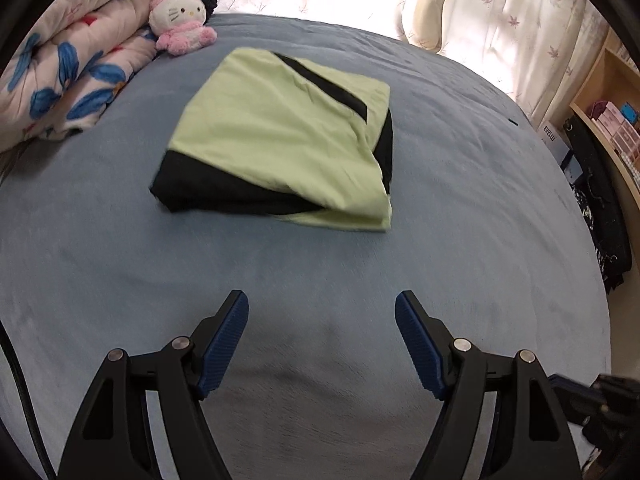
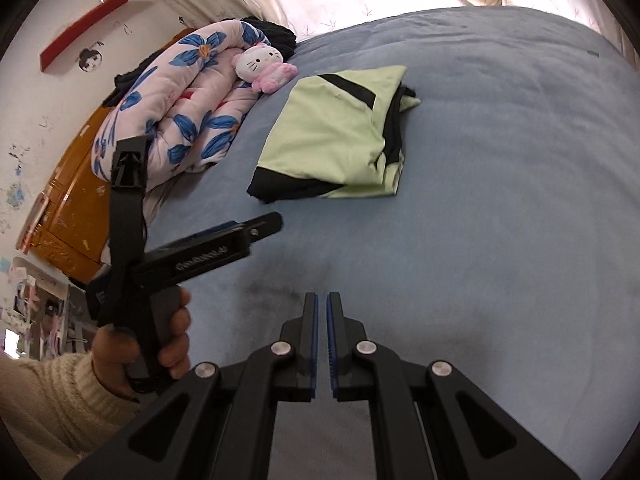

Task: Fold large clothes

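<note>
**Folded shirt lies on the bed, both grippers clear of it**

Blue bedding (image 1: 460,208) fills both views, with pale curtains (image 1: 480,4) behind and a floral quilt (image 1: 80,64) rolled at the far left, a pink-and-white plush cat (image 1: 182,22) resting against it. The light green and black garment (image 1: 280,136) lies folded into a compact packet near the middle of the bed, just beside the plush and well apart from both grippers.

The left gripper (image 1: 322,320) hangs over bare bedding with its jaws spread wide and nothing between them. The right gripper (image 2: 322,312) has its pads nearly together and holds nothing.

The packet's long axis seems to run from its black near-left corner toward the far right, toward the curtains. The layered open edges face right, and a black stripe crosses the top diagonally.

The risk, as I judge it, is at that right side: the layers look loosely stacked and uneven, so a nudge or careless lift could let them slide open.
</note>
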Tool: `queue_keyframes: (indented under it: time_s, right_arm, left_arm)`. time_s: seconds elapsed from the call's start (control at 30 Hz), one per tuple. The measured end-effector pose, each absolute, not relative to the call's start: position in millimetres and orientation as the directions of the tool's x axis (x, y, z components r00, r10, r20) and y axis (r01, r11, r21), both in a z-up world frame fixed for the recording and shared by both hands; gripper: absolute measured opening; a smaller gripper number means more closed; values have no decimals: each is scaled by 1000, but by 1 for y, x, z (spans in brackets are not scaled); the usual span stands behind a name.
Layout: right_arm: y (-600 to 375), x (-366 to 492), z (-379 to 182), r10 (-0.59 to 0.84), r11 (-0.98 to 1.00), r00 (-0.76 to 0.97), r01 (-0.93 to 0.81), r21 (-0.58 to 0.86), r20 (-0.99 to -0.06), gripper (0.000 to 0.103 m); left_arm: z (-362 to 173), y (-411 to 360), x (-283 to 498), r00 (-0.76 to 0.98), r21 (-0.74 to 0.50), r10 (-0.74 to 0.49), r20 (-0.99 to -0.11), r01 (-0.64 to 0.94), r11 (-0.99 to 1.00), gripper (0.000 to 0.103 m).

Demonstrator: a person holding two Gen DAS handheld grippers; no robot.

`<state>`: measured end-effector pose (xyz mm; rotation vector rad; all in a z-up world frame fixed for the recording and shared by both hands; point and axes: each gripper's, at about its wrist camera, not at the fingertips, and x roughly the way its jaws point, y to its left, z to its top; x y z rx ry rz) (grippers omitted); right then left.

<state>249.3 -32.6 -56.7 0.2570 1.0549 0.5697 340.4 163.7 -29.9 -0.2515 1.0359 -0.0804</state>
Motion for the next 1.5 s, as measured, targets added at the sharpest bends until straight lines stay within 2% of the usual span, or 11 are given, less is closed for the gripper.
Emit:
queue_keyframes:
  time_s: [0.1,0.3,0.53,0.67,0.9,1.2,1.27,1.33,1.4,1.5]
  right_arm:
    - [-41,242,-72,572,818,390,-336,466,-722,4]
    - [-61,230,-98,574,819,456,-335,466,-680,4]
    - [-66,210,-109,578,816,479,-329,476,-660,5]
    - [-73,186,-93,562,826,508,-308,472,-652,4]
    - [-84,129,-49,550,831,550,-287,476,-628,4]
    - [-89,37,-1,534,839,588,-275,470,-607,5]
    - [-92,17,9,517,847,611,-267,460,-599,8]
    - [-95,1,19,478,867,650,-243,434,-591,30]
    - [-96,-13,29,425,893,693,-213,398,-583,43]
    - [-96,-27,37,365,917,731,-178,356,-576,45]
  left_arm:
    - [-42,149,333,508,-261,-199,-838,-52,964,74]
    - [-60,110,316,529,-173,-136,-838,-21,985,74]
    - [-55,97,287,565,-155,-114,-817,-25,988,74]
    - [-37,95,263,572,-175,-129,-810,-26,984,74]
    - [12,99,198,601,-139,-72,-796,-66,988,75]
    - [56,110,116,610,-164,-73,-789,-95,982,79]
    - [63,110,98,615,-154,-68,-786,-88,984,79]
    - [68,111,83,613,-162,-81,-786,-78,984,80]
    - [72,111,72,611,-163,-87,-787,-70,984,80]
    - [77,111,57,616,-142,-72,-784,-65,988,80]
